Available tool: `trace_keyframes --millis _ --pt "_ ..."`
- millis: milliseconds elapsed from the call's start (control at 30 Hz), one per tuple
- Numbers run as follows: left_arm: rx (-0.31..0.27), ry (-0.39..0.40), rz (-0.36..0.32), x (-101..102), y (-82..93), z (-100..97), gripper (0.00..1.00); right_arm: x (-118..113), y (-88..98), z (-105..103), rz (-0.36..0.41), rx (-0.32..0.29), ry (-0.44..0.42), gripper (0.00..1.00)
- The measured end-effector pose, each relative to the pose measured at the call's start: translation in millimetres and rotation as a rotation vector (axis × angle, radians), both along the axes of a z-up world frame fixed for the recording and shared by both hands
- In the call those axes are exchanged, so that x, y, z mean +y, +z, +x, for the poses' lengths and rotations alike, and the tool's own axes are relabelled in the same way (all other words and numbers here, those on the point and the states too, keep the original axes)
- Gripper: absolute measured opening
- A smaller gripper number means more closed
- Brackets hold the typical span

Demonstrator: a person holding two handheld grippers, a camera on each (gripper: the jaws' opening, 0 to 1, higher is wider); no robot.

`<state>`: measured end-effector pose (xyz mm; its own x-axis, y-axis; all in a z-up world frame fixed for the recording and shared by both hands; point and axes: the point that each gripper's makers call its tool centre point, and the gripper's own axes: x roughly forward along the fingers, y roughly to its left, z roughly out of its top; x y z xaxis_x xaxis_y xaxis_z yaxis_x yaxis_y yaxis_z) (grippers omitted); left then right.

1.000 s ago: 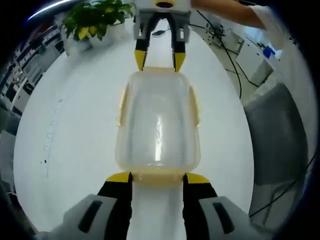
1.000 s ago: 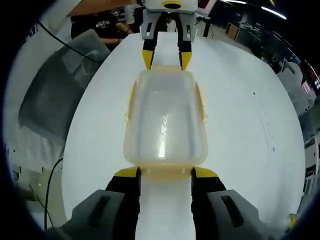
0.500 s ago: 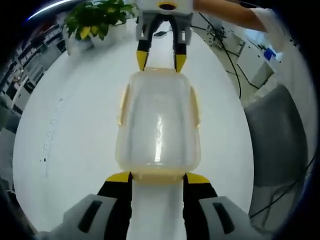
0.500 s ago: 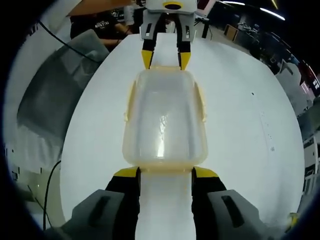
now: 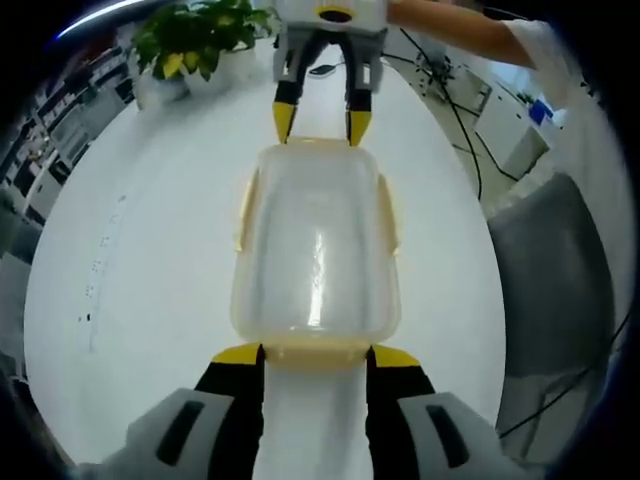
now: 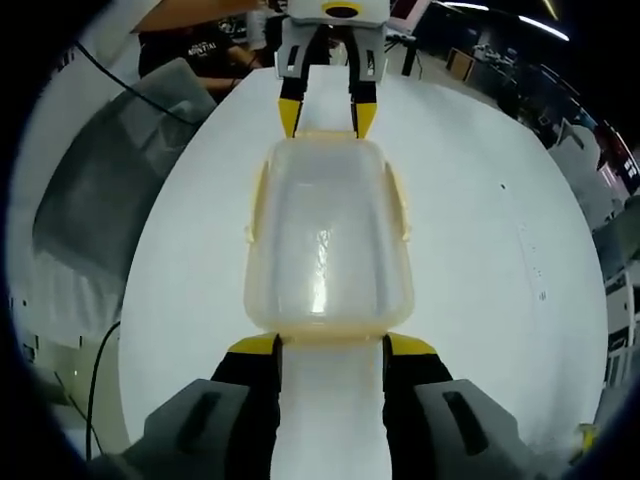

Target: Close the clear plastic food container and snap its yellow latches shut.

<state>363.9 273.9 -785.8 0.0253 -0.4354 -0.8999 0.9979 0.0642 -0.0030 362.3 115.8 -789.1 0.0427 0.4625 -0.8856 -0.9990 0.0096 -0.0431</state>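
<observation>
- The white table (image 5: 130, 300) carries everything.
- The clear plastic food container (image 5: 316, 245), lid on, lies between both grippers.
- Left gripper (image 5: 315, 357): jaws spread wide at the near end's yellow latch (image 5: 314, 352).
- Right gripper (image 6: 332, 347): jaws equally wide at the opposite end.
- A potted plant (image 5: 185, 40) stands beyond.

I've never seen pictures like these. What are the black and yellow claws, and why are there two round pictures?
A person holds a two-jaw gripper in each hand, each carrying a fisheye camera. In the left gripper view, the left gripper reaches in from the bottom and the right gripper faces it. The right gripper view looks back from the opposite end. Between them a clear plastic container with yellow latches sits on a white table, lid on. Both grippers are open, one at each end; nothing is lifted. A potted plant stands behind.
</observation>
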Motion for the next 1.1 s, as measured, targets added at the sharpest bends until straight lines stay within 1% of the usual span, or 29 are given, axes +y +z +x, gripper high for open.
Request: trace_keyframes --millis 200,233,267,367,467,533,600,667,700,767,800,833,867,900,933,967,1000,1033,1067,1100 --pt "0.0 -0.001 -0.011 0 0.0 -0.2 0.34 -1 0.1 0 0.01 0.008 -0.021 0.37" --pt "0.0 0.0 -0.015 0 0.2 -0.3 0.34 -1 0.0 -1 0.013 0.012 -0.029 0.36" --pt "0.001 0.002 -0.02 0 0.4 -0.5 0.34 -2 -0.8 -3 0.011 0.028 -0.039 0.35" --pt "-0.003 0.001 -0.028 0 0.4 -0.5 0.35 -3 -1.9 -5 0.023 0.036 -0.047 0.32" --pt "0.002 0.013 -0.034 1 0.5 -0.7 0.35 -5 -5.3 -7 0.017 0.044 -0.057 0.31" --pt "0.005 0.019 -0.028 4 -0.6 -1.0 0.34 -6 -8.1 -9 0.011 0.045 -0.059 0.31" --pt "0.001 0.018 -0.013 9 -2.6 -0.5 0.34 -7 -10.9 -12 0.007 0.067 -0.067 0.32" --pt "0.012 0.048 -0.001 15 -3.6 0.5 0.36 -10 -13.0 -14 0.0 0.08 -0.079 0.33" --pt "0.026 0.096 0.004 20 -4.0 1.1 0.37 -13 -14.8 -16 -0.012 0.094 -0.091 0.34" --pt "0.064 0.164 0.014 27 -3.6 -0.2 0.39 -18 -16.2 -16 -0.019 0.097 -0.106 0.34" --pt "0.09 0.196 0.001 29 -1.6 -1.7 0.39 -23 -16.0 -17 -0.021 0.118 -0.145 0.35" --pt "0.104 0.211 -0.009 31 0.1 -2.6 0.39 -26 -14.0 -16 -0.01 0.129 -0.186 0.36" --pt "0.109 0.215 -0.001 35 1.2 -2.7 0.38 -28 -12.6 -14 -0.007 0.137 -0.223 0.38" --pt "0.096 0.203 0.01 40 3.1 -1.9 0.38 -32 -9.3 -9 0.002 0.144 -0.27 0.39" --pt "0.086 0.194 0.006 41 5.1 -2.0 0.4 -32 -7.7 -8 0.012 0.14 -0.274 0.38" --pt "0.096 0.209 -0.008 42 8.9 -2.2 0.4 -31 -2.1 -6 0.039 0.137 -0.286 0.37" --pt "0.127 0.25 -0.035 39 11.8 -4.8 0.4 -30 1.5 -4 0.056 0.141 -0.313 0.35" --pt "0.144 0.272 -0.053 37 14.9 -5.2 0.4 -30 5.0 -3 0.068 0.147 -0.339 0.34" --pt "0.155 0.309 -0.081 34 19.8 -3.2 0.41 -30 10.0 0 0.085 0.152 -0.38 0.35" --pt "0.168 0.321 -0.095 32 23.1 -3.9 0.41 -29 13.7 2 0.1 0.153 -0.397 0.35"
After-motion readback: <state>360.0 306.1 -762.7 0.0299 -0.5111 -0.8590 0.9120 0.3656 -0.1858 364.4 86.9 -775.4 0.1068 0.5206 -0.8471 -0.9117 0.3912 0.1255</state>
